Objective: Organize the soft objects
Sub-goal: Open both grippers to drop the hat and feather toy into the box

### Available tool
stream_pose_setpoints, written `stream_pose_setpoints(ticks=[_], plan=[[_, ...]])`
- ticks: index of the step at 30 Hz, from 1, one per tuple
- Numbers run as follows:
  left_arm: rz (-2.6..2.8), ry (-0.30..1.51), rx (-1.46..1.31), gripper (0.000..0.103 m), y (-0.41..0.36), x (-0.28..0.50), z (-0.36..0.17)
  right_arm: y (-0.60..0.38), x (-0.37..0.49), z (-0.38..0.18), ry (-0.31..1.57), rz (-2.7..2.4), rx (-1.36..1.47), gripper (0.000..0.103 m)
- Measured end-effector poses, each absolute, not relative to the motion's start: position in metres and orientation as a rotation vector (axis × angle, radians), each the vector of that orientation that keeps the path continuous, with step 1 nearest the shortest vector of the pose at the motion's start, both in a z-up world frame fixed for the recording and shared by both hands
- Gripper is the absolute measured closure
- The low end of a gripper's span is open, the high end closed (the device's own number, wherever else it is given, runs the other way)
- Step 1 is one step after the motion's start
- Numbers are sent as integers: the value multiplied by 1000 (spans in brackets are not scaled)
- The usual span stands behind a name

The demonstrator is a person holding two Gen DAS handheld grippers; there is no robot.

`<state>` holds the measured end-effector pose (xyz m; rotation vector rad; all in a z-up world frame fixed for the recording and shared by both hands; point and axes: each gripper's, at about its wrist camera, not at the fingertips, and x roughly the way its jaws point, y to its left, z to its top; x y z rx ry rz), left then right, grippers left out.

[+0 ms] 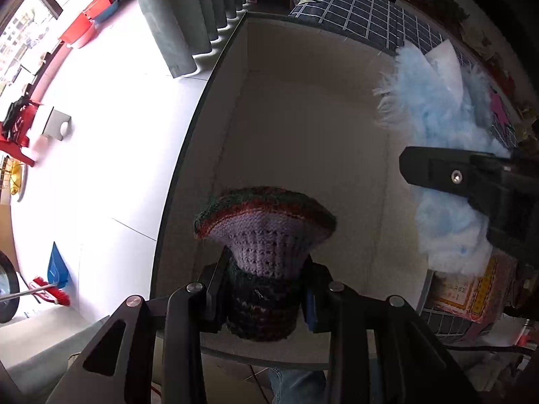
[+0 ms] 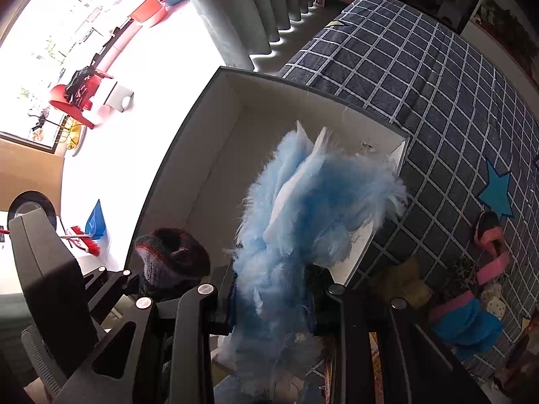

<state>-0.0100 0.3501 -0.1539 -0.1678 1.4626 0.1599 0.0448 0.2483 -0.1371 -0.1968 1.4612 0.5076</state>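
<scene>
My left gripper [image 1: 264, 299] is shut on a knitted hat [image 1: 266, 232], purple with dark green and red bands, and holds it over the open white box [image 1: 303, 118]. My right gripper [image 2: 271, 294] is shut on a fluffy light-blue soft item [image 2: 313, 208] and holds it above the box's right side [image 2: 215, 175]. The blue item also shows in the left wrist view [image 1: 438, 107], with the right gripper's finger [image 1: 454, 175] in front of it. The hat and the left gripper show in the right wrist view [image 2: 175, 256]. The box's inside looks bare.
A dark checked cloth [image 2: 438, 84] covers the surface to the right of the box, with a blue star [image 2: 497, 192], pink and blue soft items [image 2: 471, 326] and a yellowish toy [image 2: 401, 282] on it. Grey curtains [image 1: 188, 17] hang behind. A broom and blue dustpan [image 1: 55, 279] lie on the white floor.
</scene>
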Motion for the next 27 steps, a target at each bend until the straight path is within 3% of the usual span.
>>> stream_pose_setpoints(ticks=[11,14,15,16,17,18,21,24,27], plan=[[156,1473,-162,62,346,-5,-154,249,45,-143,1477,503,-188,72],[161,1461,-169,47,346,-7,-152,248,46,-144,1482,510,-184,72],[166,1452,-172,33,346,-7,-150,248,46,-144,1485,514,-181,70],[165,1437,-182,21,346,-8,-147,247,45,-142,1482,514,-178,56],[161,1417,-194,20,346,-8,-145,246,46,-140,1472,509,-178,45],[151,1393,-205,18,346,-9,-141,246,46,-139,1463,503,-180,25],[137,1383,-254,1,348,-8,-136,243,46,-133,1448,501,-174,21],[97,1362,-346,0,351,-10,-130,237,47,-130,1446,482,-159,0],[42,1356,-440,0,353,-9,-124,226,48,-123,1430,471,-114,0]])
